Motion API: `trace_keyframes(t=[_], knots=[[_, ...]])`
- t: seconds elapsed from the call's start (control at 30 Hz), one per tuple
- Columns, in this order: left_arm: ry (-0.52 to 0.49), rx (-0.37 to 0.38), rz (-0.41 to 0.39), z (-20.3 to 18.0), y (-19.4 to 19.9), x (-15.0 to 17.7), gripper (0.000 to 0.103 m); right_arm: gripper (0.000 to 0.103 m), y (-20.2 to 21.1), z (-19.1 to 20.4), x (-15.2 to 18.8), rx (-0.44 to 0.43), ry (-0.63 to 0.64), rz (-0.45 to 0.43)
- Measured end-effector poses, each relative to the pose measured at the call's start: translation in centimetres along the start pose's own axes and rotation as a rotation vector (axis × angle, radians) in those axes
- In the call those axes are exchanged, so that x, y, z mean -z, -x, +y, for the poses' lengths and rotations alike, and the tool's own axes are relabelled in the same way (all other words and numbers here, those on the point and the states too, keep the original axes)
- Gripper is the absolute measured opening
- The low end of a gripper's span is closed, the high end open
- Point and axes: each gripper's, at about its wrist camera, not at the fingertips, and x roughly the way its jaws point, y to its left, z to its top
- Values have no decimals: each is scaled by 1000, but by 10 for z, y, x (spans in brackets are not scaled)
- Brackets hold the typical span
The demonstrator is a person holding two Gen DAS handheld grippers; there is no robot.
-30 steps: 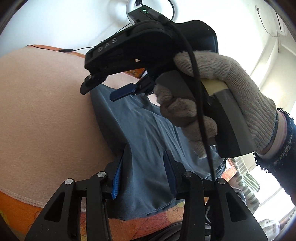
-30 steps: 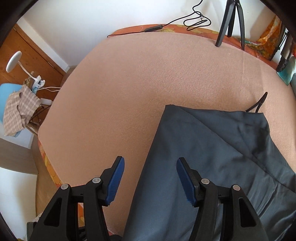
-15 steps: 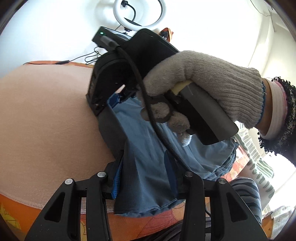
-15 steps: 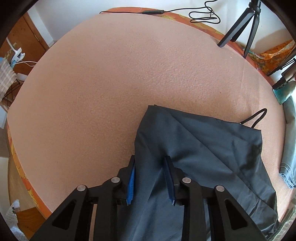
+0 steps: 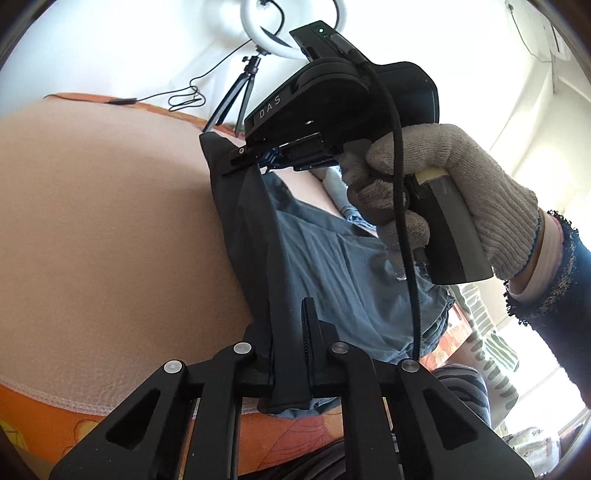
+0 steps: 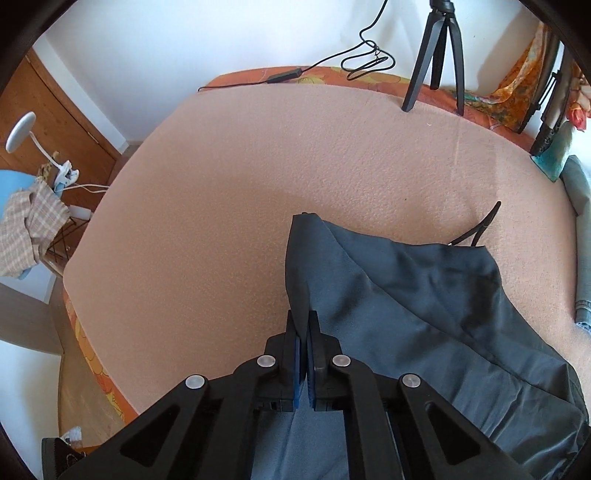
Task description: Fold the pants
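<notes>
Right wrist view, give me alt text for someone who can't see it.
The right tool is shut on an edge of dark grey fabric pants, which lie on a peach fleece blanket. A black tripod stands at the far edge.

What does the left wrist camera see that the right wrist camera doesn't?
Only the left wrist view shows the gloved hand holding the right gripper and the ring light. Only the right wrist view shows the wooden door, the white lamp and the checked cloth. Both show the dark blue pants on the pink blanket, the tripod, and a gripper shut on the pants; the left gripper has them too.
</notes>
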Motion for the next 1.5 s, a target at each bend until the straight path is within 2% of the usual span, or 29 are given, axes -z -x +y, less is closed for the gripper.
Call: trace_keyframes(t=[0.23,0.37,0.6,0.87,1.17,1.5], knots=[[-76,70,-9,-33,2,-20,8,0,47,-26,3,-77,-70,-109],[-88,123,-12,-49,-2,-26,8,0,70,-49,6,-117,-122,-163],[-172,190,11,-89,-17,-45,8,0,112,-86,23,-131,-178,-248],[-253,261,76,-128,-47,-50,8,0,147,-145,44,-106,-243,-317],[-343,321,192,-175,-105,-51,8,0,168,-217,84,-39,-325,-328],[-424,350,327,-209,-165,-46,8,0,157,-288,122,1,-432,-298]])
